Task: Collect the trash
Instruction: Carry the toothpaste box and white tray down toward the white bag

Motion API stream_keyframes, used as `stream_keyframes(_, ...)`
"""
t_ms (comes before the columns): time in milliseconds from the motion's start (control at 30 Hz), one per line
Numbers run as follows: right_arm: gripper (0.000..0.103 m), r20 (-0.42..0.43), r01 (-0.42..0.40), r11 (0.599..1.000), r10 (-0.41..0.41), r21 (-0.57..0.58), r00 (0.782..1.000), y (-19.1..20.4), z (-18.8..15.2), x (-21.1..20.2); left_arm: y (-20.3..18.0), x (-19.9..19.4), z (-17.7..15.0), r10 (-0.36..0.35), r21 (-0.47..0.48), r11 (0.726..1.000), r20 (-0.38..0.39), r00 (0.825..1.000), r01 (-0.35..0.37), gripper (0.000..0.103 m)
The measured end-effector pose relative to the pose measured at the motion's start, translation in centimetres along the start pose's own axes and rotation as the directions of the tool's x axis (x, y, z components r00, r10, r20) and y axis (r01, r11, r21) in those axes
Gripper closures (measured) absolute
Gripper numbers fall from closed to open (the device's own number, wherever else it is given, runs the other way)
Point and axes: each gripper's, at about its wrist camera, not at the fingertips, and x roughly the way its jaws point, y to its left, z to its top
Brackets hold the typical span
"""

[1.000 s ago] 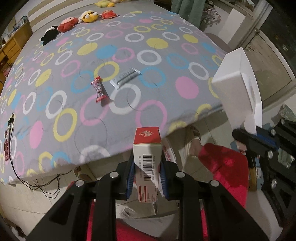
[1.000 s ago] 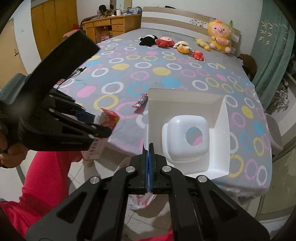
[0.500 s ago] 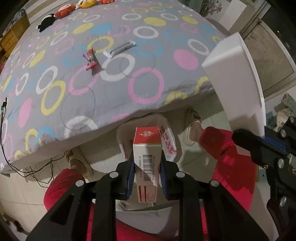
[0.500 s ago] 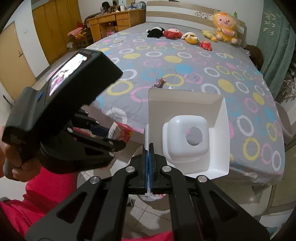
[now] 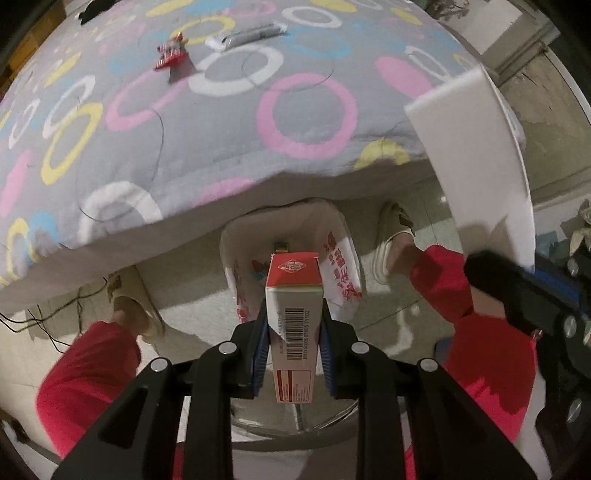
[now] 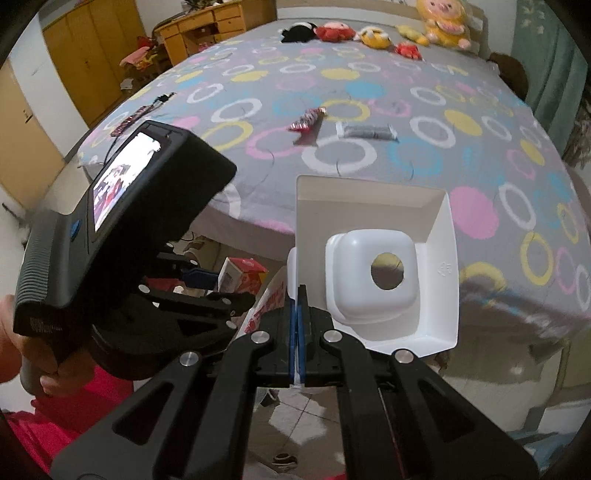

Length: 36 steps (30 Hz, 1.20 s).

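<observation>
On the left wrist view I read a barcode with digits ending "71102" on the white side of the red-and-white carton (image 5: 293, 325); the smaller print below it, in a red-bordered panel, is too fine to make out. Its red top flap carries a diamond-shaped emblem I cannot read. The white plastic bag (image 5: 291, 258) on the floor under it has red characters printed down its sides, not legible to me.

The carton's long axis runs along my left gripper's (image 5: 293, 354) fingers, red end pointing away from the camera and down toward the bag's open mouth. The left jaws are closed on the carton's two narrow sides, blue pads pressed against it, about a carton-width apart.

My right gripper (image 6: 297, 343) has its jaws pressed together, pinching the thin left edge of a white moulded tray (image 6: 373, 266). The tray stands roughly upright, its hollow side facing the camera, with a raised square dome that has a round hole through it. A small recycling mark is embossed on its right wall.

On the bed (image 6: 369, 110), a red wrapper (image 6: 307, 119) and a grey wrapper (image 6: 366, 131) lie near each other, each pointing crosswise. Plush toys (image 6: 373, 33) line the far end.
</observation>
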Motion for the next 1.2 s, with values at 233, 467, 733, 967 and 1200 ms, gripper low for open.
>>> stream_keyframes(233,0.101,-0.042,0.003,0.998,-0.001,0.063,0.999,-0.8,-2.4,4.0,0.9,3.7,0.1,-0.016,-0.081,0.997,-0.006,1.0,0.015,0.079)
stream_keyframes(467,0.101,-0.087,-0.017,0.989,0.03,0.145,0.996,-1.7,-4.5,7.8,2.0,6.8,-0.4,-0.026,-0.157,0.987,-0.014,1.0,0.023,0.079)
stream_keyframes(733,0.101,-0.132,-0.02,0.975,0.05,0.222,0.99,-2.8,-5.9,11.3,3.6,10.0,-0.9,-0.032,-0.232,0.973,-0.063,0.997,0.017,0.079)
stream_keyframes(967,0.101,-0.164,-0.018,0.954,0.07,0.298,0.984,-4.2,-6.7,14.2,3.4,12.2,-1.0,-0.034,-0.241,0.97,-0.099,0.995,0.009,0.079)
stream_keyframes(1200,0.101,-0.201,-0.014,0.933,0.092,0.361,0.975,-5.3,-7.6,16.8,3.9,14.9,-1.5,-0.034,-0.268,0.963,-0.137,0.99,-0.004,0.079)
